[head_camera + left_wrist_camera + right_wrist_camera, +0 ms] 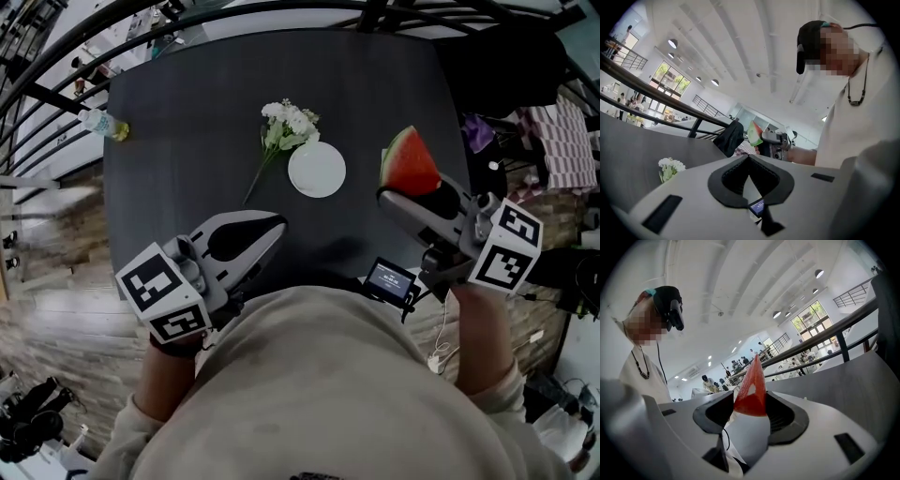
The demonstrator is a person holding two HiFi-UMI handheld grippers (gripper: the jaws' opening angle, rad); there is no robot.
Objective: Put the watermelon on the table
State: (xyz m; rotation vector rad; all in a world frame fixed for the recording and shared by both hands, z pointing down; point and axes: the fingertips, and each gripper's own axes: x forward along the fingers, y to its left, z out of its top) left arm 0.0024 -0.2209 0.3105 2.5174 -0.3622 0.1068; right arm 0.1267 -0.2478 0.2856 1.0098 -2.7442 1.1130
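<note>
The watermelon (410, 164), a wedge of red flesh with a green rind, is clamped between the jaws of the right gripper (392, 194). It is held over the right part of the dark surface (178, 159) and is not yet set on it. In the right gripper view the wedge is seen pinched from both sides, with its point standing up past the jaw tips. The left gripper (273, 228) is held at the near edge of the surface. Its jaws are brought together at the tips and nothing is held between them, as its own view shows.

The step in hand is judged to be the lowering. A bare patch is best chosen to the right of the white plate (317, 170), apart from the flowers (289, 124). The bottle (105, 124) at the far left corner is well out of the way. How high the wedge hangs cannot be told from the head view, so the descent should be made slowly. The jaws should be parted only once a broad face or the rind is borne by the surface, so that the slice is neither dropped nor tipped. The gripper is then best drawn straight back, so that the wedge is not dragged along.
</note>
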